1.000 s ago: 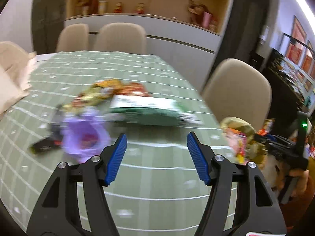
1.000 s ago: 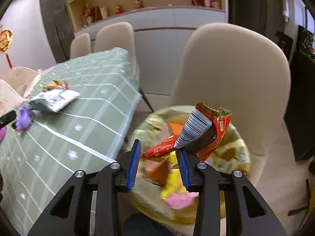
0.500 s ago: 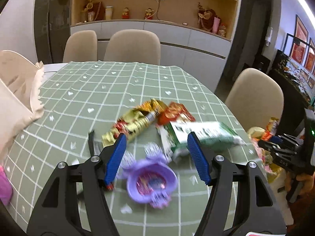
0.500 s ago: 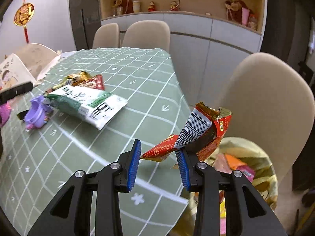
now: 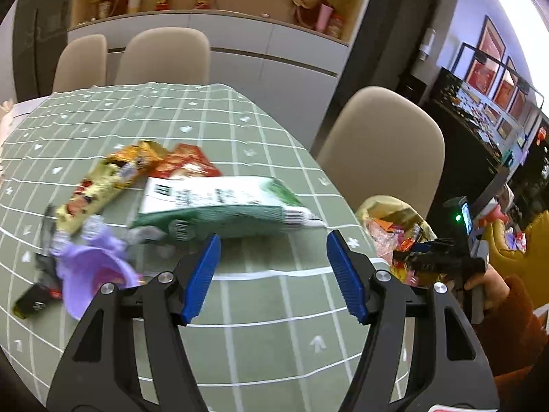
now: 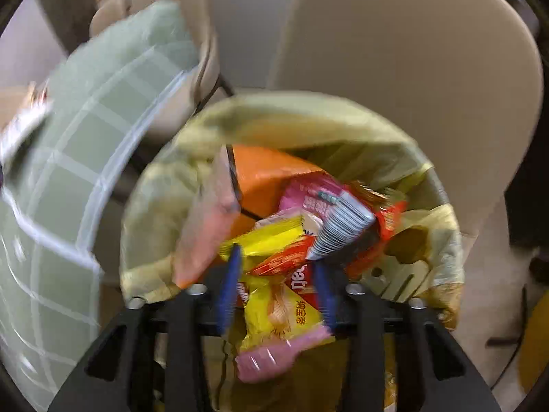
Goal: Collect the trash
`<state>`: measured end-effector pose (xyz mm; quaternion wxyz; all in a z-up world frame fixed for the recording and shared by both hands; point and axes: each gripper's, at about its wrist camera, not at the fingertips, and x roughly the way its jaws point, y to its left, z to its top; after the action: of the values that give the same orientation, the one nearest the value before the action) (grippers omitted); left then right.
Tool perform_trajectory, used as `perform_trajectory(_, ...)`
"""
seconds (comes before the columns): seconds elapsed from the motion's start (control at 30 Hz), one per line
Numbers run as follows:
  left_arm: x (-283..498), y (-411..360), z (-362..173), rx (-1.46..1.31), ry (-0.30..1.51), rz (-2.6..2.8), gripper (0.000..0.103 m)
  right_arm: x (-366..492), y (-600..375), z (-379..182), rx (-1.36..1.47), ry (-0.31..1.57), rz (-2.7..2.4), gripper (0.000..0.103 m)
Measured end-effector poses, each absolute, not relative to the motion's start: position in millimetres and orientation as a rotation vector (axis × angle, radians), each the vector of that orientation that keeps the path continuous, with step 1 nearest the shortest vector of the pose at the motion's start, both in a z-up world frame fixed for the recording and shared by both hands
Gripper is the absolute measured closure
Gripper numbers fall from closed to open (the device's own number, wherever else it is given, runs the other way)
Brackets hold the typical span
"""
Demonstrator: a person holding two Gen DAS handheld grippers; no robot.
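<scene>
Currently at the drop step: right tongs (image 6: 278, 286), part-spread, hover over the trash bag (image 6: 206, 130) with the red wrapper (image 6: 346, 226) between them, release uncertain; left tongs (image 5: 272, 274), spread wide, next must reach the green packet (image 5: 219, 206) on the surface (image 5: 260, 336).

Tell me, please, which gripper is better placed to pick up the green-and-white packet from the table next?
Left. The left gripper is open and empty just short of the green-and-white packet, while the right gripper is over the trash bin with a red wrapper between its fingers.
</scene>
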<state>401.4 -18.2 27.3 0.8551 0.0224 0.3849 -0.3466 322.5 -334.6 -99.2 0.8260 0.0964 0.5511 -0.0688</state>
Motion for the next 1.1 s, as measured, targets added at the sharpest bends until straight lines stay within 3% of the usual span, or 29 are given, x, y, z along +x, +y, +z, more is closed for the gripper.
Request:
perform_trajectory(0.23, 392.8, -38.4, 18.3, 0.051, 0.848, -0.71, 0.042, 318.1, -317.8, -93.1, 0.151, 1.17, -0.068, 0.051)
perform_trajectory(0.5, 380.7, -40.8, 15.7, 0.036, 0.861, -0.676, 0.042, 304.8, -327.3, -59.0, 0.34, 1.085, 0.034, 0.051)
perform_trajectory(0.7, 369.8, -44.3, 13.8, 0.044, 0.848, -0.597, 0.042, 304.1, -318.5, -54.0, 0.261, 1.094, 0.031, 0.051)
perform_trajectory(0.77, 370.0, -43.3, 11.7, 0.05, 0.854, -0.551, 0.042, 307.1, -324.7, -55.9, 0.35, 1.082, 0.087, 0.051)
perform_trajectory(0.97, 364.4, -33.5, 7.2, 0.038, 0.873, -0.487, 0.042, 324.2, -342.3, -109.7, 0.406, 1.305, 0.047, 0.051)
perform_trajectory(1.1, 359.8, -29.9, 7.7, 0.033, 0.872, -0.47, 0.042, 330.7, -358.2, -102.2, 0.207, 1.262, -0.151, 0.051)
